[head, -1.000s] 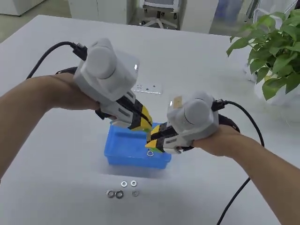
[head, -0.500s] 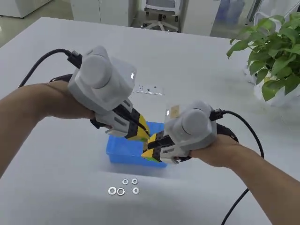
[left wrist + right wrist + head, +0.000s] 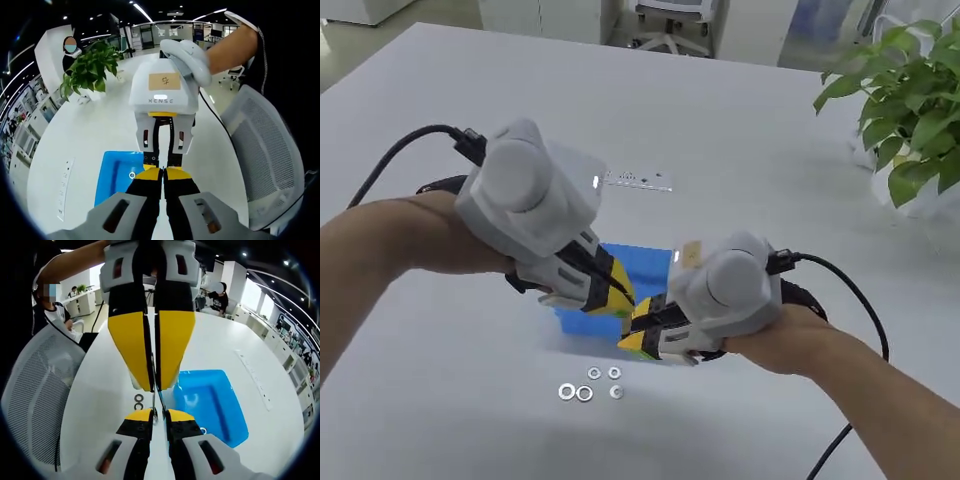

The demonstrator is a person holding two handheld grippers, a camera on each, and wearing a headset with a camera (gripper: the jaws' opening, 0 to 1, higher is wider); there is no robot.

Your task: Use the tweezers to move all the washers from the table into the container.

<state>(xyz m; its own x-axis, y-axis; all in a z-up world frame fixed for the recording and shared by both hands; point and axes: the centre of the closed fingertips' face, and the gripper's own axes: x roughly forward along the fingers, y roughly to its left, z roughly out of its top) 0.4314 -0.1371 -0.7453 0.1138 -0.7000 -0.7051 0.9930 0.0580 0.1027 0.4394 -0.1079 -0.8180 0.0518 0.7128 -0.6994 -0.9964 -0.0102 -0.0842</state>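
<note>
Left hand-held gripper [image 3: 610, 295] and right hand-held gripper [image 3: 638, 340] both pinch the tweezers [image 3: 155, 400] (thin, barely visible) over the blue container [image 3: 635, 265]; washers [image 3: 588, 385] lie on the desk [image 3: 440, 400] just beside it. Unequal squeezing could twist the tweezers loose.

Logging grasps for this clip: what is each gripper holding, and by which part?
The left gripper and right gripper both pinch the thin tweezers between shut jaw tips; which end each holds cannot be told.

Pale grey left gripper [image 3: 618, 298] and right gripper [image 3: 635, 340], yellow-black fingers [image 3: 607, 288], black cables [image 3: 420, 131].
</note>
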